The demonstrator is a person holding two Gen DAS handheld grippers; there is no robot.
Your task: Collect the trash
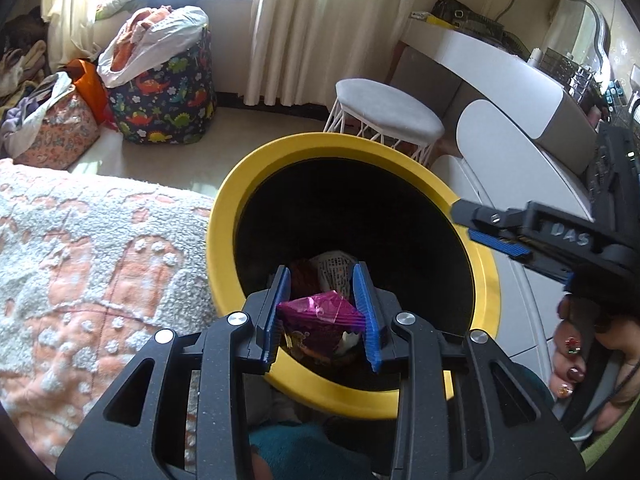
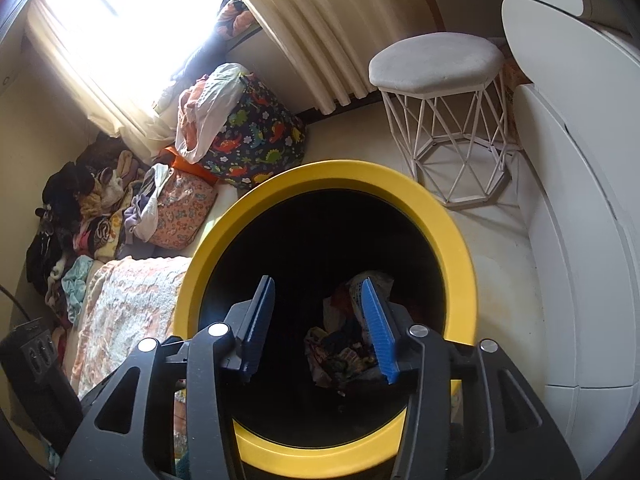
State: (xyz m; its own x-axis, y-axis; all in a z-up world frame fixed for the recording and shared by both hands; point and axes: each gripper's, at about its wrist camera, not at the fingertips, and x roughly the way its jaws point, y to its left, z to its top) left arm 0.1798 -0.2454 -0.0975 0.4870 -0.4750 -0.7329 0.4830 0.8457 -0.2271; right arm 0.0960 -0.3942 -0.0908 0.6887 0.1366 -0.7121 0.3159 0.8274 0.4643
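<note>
left gripper (image 1: 322, 314) pinching magenta wrapper (image 1: 320, 314) over yellow bin (image 1: 224, 216); right gripper (image 2: 318, 328) spread, empty

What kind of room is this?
Most likely a bedroom: a blanket-covered bed, a vanity desk with a stool, and piles of clothes by the curtained window.

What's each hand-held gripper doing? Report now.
Left hand-held gripper: closed on the purple wrapper, over the yellow bin.
Right hand-held gripper: open, empty.
</note>
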